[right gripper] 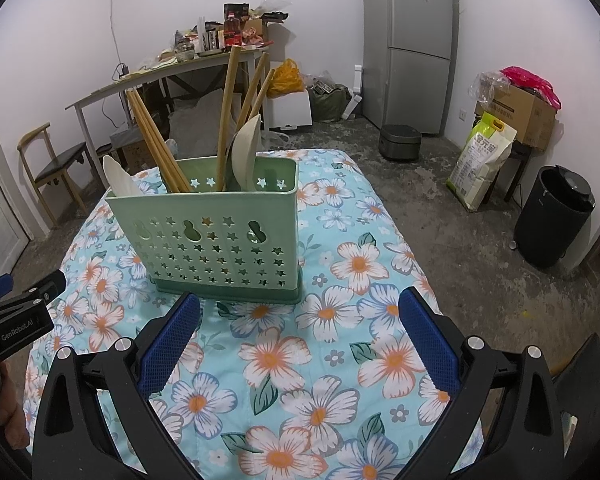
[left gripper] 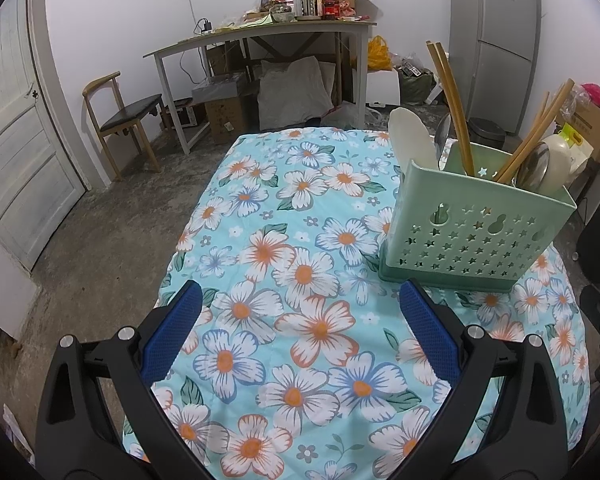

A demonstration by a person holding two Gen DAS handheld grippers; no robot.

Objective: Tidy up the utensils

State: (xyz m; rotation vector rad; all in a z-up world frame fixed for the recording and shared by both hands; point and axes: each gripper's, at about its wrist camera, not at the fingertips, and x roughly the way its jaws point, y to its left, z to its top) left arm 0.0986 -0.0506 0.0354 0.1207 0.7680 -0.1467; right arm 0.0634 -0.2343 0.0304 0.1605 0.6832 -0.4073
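Note:
A green perforated utensil holder [left gripper: 476, 232] [right gripper: 216, 236] stands on the floral tablecloth [left gripper: 284, 272] [right gripper: 340, 344]. Wooden chopsticks [left gripper: 452, 108] [right gripper: 156, 148], white spoons [left gripper: 414, 140] [right gripper: 120, 178] and a metal spoon [left gripper: 534, 168] stick up out of it. My left gripper [left gripper: 300, 320] is open above the cloth, with the holder just beyond its right finger. My right gripper [right gripper: 300, 322] is open too, close in front of the holder, nothing between its fingers. The left gripper's body [right gripper: 16, 320] shows at the left edge of the right wrist view.
The table's left edge drops to a concrete floor [left gripper: 100, 240]. Behind are a cluttered desk [left gripper: 268, 32], a wooden chair [left gripper: 128, 120], a white door [left gripper: 16, 140], a fridge [right gripper: 412, 48], a black bin [right gripper: 552, 216], a rice bag [right gripper: 480, 160] and boxes [right gripper: 520, 108].

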